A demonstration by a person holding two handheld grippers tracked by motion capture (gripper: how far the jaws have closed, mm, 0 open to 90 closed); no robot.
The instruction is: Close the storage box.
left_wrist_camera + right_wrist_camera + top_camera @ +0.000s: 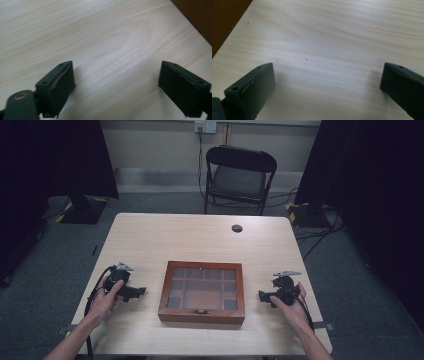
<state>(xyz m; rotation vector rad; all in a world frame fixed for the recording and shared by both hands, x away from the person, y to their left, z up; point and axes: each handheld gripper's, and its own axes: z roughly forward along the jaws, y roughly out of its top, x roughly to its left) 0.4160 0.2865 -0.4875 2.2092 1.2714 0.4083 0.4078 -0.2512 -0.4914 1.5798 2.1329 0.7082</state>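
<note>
A brown wooden box (202,291) with a glass lid and a small front clasp lies shut at the middle of the pale table (200,237); divided compartments show through the glass. My left gripper (140,292) rests low on the table left of the box, jaws pointing toward it and open with bare wood between them (116,80). My right gripper (261,296) sits right of the box, jaws wide apart over bare table (328,85). A dark edge of the box (197,17) shows at the top right of the left gripper view, and its edge (224,22) at the top left of the right gripper view.
A black folding chair (239,175) stands behind the table. A dark round cable hole (237,228) sits near the table's far edge. Black curtains hang at both sides, cables run over the grey carpet at the right.
</note>
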